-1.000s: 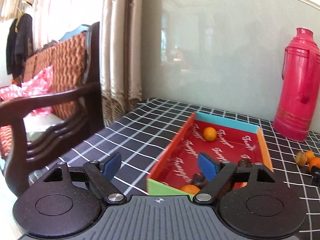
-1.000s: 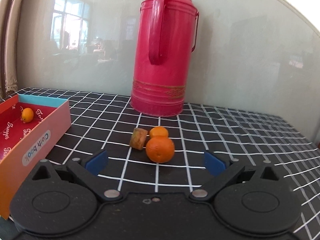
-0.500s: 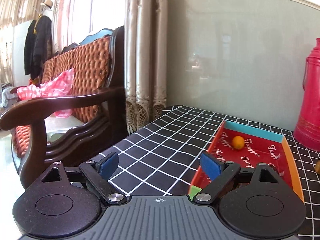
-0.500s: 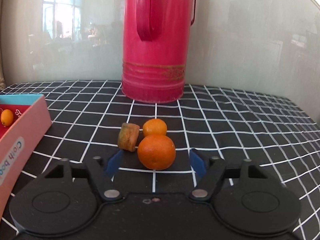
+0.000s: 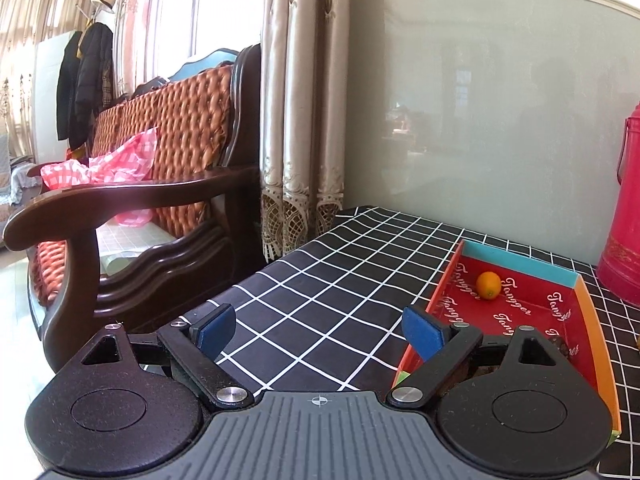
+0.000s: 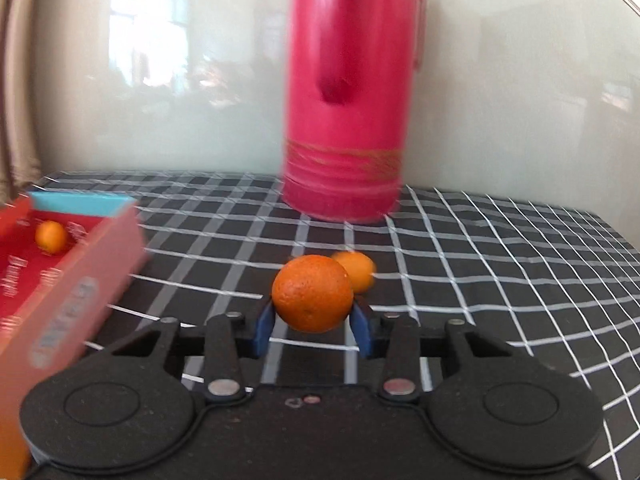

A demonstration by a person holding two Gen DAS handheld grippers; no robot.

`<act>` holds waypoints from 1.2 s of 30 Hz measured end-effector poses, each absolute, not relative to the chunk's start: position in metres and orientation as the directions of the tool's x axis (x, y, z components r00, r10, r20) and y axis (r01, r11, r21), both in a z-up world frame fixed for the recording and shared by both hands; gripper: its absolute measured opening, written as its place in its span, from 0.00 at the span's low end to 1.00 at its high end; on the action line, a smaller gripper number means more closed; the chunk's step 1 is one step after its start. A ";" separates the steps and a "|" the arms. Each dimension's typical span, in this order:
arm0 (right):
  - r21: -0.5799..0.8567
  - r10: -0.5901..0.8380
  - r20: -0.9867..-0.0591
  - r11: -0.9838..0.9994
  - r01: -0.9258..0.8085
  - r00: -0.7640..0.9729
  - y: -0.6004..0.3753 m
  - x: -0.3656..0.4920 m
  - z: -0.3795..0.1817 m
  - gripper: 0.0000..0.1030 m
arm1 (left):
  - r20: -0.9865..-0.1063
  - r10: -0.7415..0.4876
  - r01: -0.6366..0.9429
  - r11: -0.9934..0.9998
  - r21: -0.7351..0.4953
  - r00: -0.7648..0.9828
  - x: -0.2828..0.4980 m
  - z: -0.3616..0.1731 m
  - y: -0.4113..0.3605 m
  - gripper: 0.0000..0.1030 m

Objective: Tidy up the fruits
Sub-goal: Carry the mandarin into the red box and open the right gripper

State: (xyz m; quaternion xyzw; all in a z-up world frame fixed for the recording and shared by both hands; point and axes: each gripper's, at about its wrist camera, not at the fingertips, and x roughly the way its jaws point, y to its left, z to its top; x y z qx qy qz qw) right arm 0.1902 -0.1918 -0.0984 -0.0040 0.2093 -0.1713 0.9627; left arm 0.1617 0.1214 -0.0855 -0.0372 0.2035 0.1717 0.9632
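**Right gripper closed on the large orange; left gripper spread beside the box**

Right wrist view: the large orange (image 6: 313, 293) sits between the two blue pads (image 6: 264, 326) of the right gripper (image 6: 314, 326), which have just been closing and now press on its left and right flanks. The fruit is round, deep orange, with a finely pitted skin, and its lower edge appears raised above the black, white-gridded tablecloth (image 6: 480, 264). Just behind it and to its right lies a smaller, paler orange (image 6: 358, 270), partly hidden and blurred. The red thermos (image 6: 348, 120) stands farther back, against the wall. To the left is the open cardboard box (image 6: 80, 280) with a red printed floor, a blue far wall and a pink outer side; one small orange fruit (image 6: 50, 236) rests near its far end.

Left wrist view: the left gripper (image 5: 320, 332) is spread wide with nothing between its pads, held over the tablecloth beside the box's near left corner. The same small fruit lies in the box, near the blue wall. Dark items behind the right finger are too hidden to identify. A wooden armchair (image 5: 132, 208) and a curtain (image 5: 304, 120) stand left of the table.
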 end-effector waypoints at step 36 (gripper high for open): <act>-0.143 -0.020 -0.335 0.989 -0.030 0.942 -0.083 0.176 -0.078 0.87 | -0.403 0.322 -0.344 0.939 0.018 0.857 0.163 -0.086 0.124 0.91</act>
